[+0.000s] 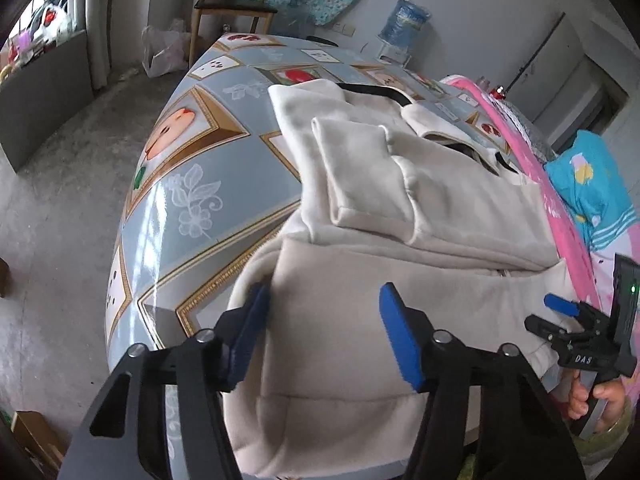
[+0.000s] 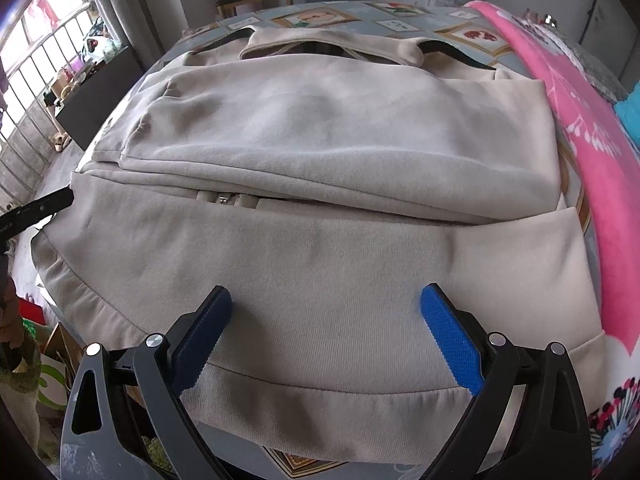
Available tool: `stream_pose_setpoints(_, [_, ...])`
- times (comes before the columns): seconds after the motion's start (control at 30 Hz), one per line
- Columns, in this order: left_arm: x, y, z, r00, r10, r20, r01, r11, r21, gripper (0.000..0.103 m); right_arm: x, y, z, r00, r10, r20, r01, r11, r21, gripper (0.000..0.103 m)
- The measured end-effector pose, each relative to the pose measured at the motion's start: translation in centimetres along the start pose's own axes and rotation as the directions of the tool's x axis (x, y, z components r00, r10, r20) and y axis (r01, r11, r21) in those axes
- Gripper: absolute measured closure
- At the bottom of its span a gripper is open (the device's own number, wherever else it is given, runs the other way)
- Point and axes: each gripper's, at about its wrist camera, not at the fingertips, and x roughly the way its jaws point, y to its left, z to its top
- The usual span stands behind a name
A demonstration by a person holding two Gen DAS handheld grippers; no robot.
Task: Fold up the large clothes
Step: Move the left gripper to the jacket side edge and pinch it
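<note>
A beige jacket (image 2: 320,152) lies spread on the patterned worktop (image 1: 192,184), sleeves folded across its front. A pink blanket (image 2: 592,168) crowds its right edge, and a wooden chair (image 1: 232,4) stands beyond the far end. The left gripper (image 1: 324,340) and right gripper (image 2: 324,332) hover over the hem, fingers spread, holding nothing. The zipper is mostly hidden under the folded sleeves.
</note>
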Motion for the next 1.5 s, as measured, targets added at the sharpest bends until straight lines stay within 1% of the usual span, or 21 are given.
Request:
stream_pose_setpoints(0.03, [0.1, 0.3, 0.1, 1.0, -0.012, 0.001, 0.012, 1.0, -0.009, 0.05, 0.0, 0.0, 0.0, 1.0, -0.002, -0.001, 0.002, 1.0, 0.002, 0.011])
stream_pose_setpoints(0.2, [0.2, 1.0, 0.5, 0.998, -0.062, -0.005, 0.062, 0.997, -0.038, 0.05, 0.0, 0.0, 0.0, 1.0, -0.005, -0.002, 0.005, 1.0, 0.005, 0.011])
stream_pose_setpoints(0.23, [0.1, 1.3, 0.6, 0.996, -0.084, -0.008, 0.083, 0.995, -0.053, 0.051, 0.0, 0.0, 0.0, 1.0, -0.006, -0.002, 0.006, 1.0, 0.005, 0.011])
stream_pose_setpoints(0.3, [-0.3, 1.9, 0.7, 0.989, -0.149, 0.001, 0.148, 0.985, -0.091, 0.052, 0.1, -0.1, 0.0, 1.0, -0.005, -0.002, 0.005, 1.0, 0.004, 0.011])
stream_pose_setpoints(0.33, [-0.8, 2.3, 0.7, 0.982, -0.19, 0.014, 0.191, 0.976, -0.103, 0.053, 0.1, -0.1, -0.1, 1.0, -0.005, -0.003, 0.005, 1.0, 0.003, 0.011])
stream_pose_setpoints(0.37, [-1.3, 2.6, 0.7, 0.965, -0.258, 0.037, 0.261, 0.959, -0.115, 0.053, 0.1, -0.1, -0.1, 1.0, -0.005, -0.003, 0.005, 1.0, 0.004, 0.011])
stream_pose_setpoints(0.47, [-1.9, 2.5, 0.6, 0.933, -0.356, 0.051, 0.36, 0.926, -0.116, 0.053, 0.2, -0.2, -0.1, 1.0, -0.005, -0.002, 0.005, 1.0, 0.004, 0.011])
stream_pose_setpoints(0.5, [-1.7, 2.3, 0.6, 0.93, -0.365, 0.039, 0.367, 0.924, -0.111, 0.053, 0.2, -0.3, -0.1, 1.0, -0.005, -0.002, 0.005, 1.0, 0.004, 0.011])
stream_pose_setpoints(0.6, [-0.7, 1.6, 0.7, 0.947, -0.322, -0.002, 0.321, 0.944, -0.081, 0.053, 0.3, -0.3, -0.2, 1.0, -0.006, -0.001, 0.006, 1.0, 0.005, 0.011])
stream_pose_setpoints(0.73, [-0.2, 1.6, 1.2, 0.954, -0.3, 0.004, 0.299, 0.95, -0.084, 0.053, 0.3, -0.3, -0.2, 1.0, -0.006, -0.001, 0.006, 1.0, 0.007, 0.011])
stream_pose_setpoints(0.8, [0.1, 1.7, 1.5, 0.967, -0.256, 0.005, 0.256, 0.963, -0.082, 0.053, 0.3, -0.3, -0.2, 1.0, -0.005, -0.001, 0.005, 1.0, 0.006, 0.011])
stream_pose_setpoints(0.83, [0.4, 1.8, 1.6, 0.976, -0.22, -0.003, 0.219, 0.973, -0.076, 0.053, 0.3, -0.3, -0.2, 1.0, -0.005, -0.001, 0.005, 1.0, 0.006, 0.011])
stream_pose_setpoints(0.87, [0.7, 1.7, 1.6, 0.98, -0.198, -0.019, 0.197, 0.978, -0.067, 0.053, 0.3, -0.3, -0.2, 1.0, -0.005, -0.001, 0.005, 1.0, 0.005, 0.011])
stream_pose_setpoints(0.93, [0.8, 1.6, 1.5, 0.982, -0.185, -0.027, 0.183, 0.982, -0.045, 0.053, 0.3, -0.2, -0.2, 1.0, -0.006, 0.0, 0.006, 1.0, 0.005, 0.011])
stream_pose_setpoints(0.97, [0.9, 1.2, 1.4, 0.983, -0.175, -0.048, 0.174, 0.984, -0.023, 0.053, 0.3, -0.2, -0.2, 1.0, -0.005, -0.001, 0.005, 1.0, 0.006, 0.011])
stream_pose_setpoints(1.0, [0.8, 1.1, 1.4, 0.984, -0.171, -0.059, 0.17, 0.985, -0.011, 0.053, 0.3, -0.2, -0.2, 1.0, -0.005, 0.0, 0.005, 1.0, 0.005, 0.011])
stream_pose_setpoints(1.17, [0.0, 1.0, 0.5, 0.97, -0.185, -0.16, 0.192, 0.981, 0.027, 0.053, 0.2, -0.3, -0.2, 1.0, -0.003, 0.002, 0.003, 1.0, 0.003, 0.011])
stream_pose_setpoints(1.27, [-0.3, 1.3, 0.1, 0.961, -0.206, -0.185, 0.214, 0.977, 0.024, 0.053, 0.2, -0.3, -0.2, 1.0, -0.002, 0.003, 0.002, 1.0, 0.004, 0.01])
stream_pose_setpoints(1.37, [-0.1, 1.4, 0.1, 0.954, -0.249, -0.168, 0.252, 0.968, -0.003, 0.053, 0.2, -0.2, -0.2, 1.0, -0.004, 0.004, 0.004, 1.0, 0.004, 0.01])
stream_pose_setpoints(1.43, [0.1, 1.5, 0.5, 0.944, -0.302, -0.136, 0.3, 0.953, -0.033, 0.053, 0.2, -0.2, -0.2, 1.0, -0.005, 0.004, 0.005, 1.0, 0.004, 0.01])
stream_pose_setpoints(1.5, [0.5, 1.6, 0.8, 0.937, -0.331, -0.113, 0.326, 0.944, -0.058, 0.053, 0.2, -0.2, -0.2, 1.0, -0.005, 0.004, 0.005, 1.0, 0.004, 0.01])
